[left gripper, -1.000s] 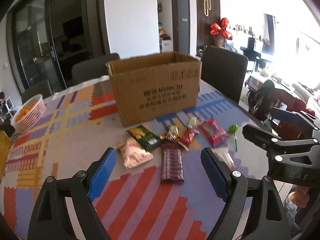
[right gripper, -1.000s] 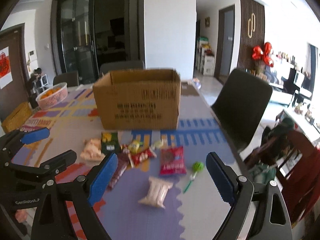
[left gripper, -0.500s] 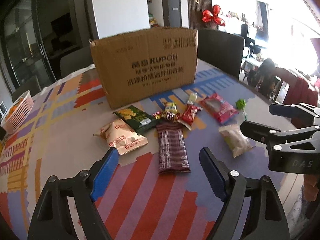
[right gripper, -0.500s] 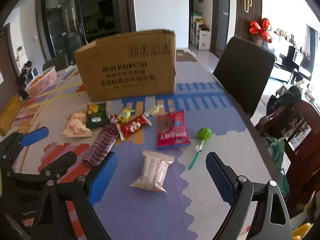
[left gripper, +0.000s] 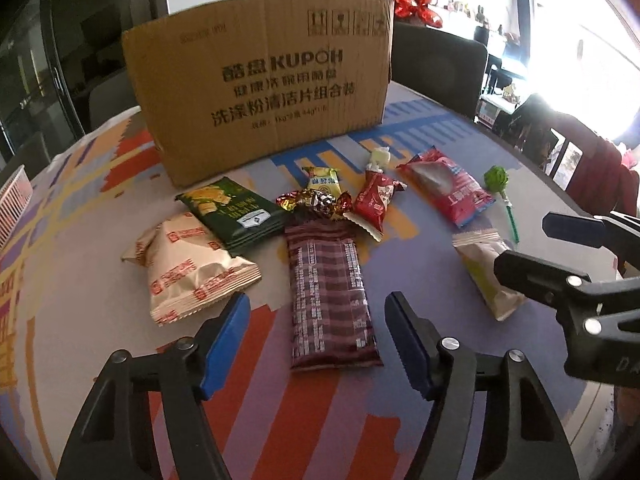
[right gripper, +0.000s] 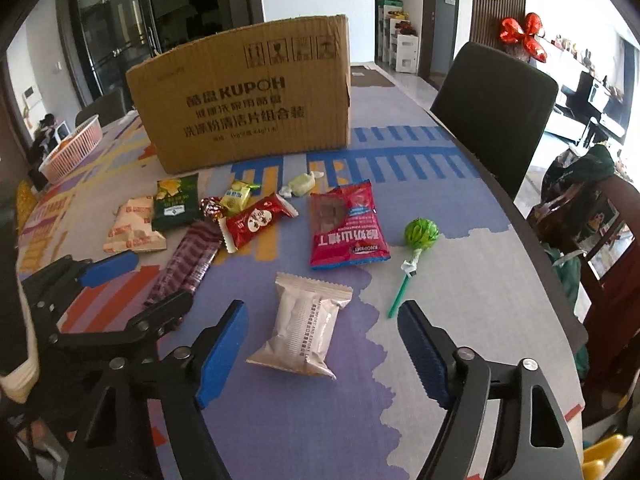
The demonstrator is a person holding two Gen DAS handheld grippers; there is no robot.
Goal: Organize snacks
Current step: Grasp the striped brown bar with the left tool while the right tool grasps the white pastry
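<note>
Several snacks lie on the table before a brown cardboard box [left gripper: 260, 80] [right gripper: 248, 108]. My left gripper [left gripper: 318, 340] is open, low over a long maroon striped packet [left gripper: 330, 292] that lies between its fingers. A beige packet [left gripper: 188, 264] and a dark green packet [left gripper: 230, 212] lie to its left. My right gripper [right gripper: 322, 354] is open around a white packet [right gripper: 304, 326]. Beyond it are a red-pink packet [right gripper: 346, 226], a green lollipop [right gripper: 420, 234], a red packet [right gripper: 256, 222] and small candies [right gripper: 236, 196].
The table has a colourful patterned mat [right gripper: 460, 280]. A pink basket [right gripper: 74, 148] stands at the far left. A dark chair [right gripper: 492, 104] stands at the right edge of the table. The left gripper shows in the right wrist view [right gripper: 104, 284].
Both grippers have moved forward and down toward the table. The maroon packet now lies between the left fingers and the white packet between the right fingers. Both stayed open.
</note>
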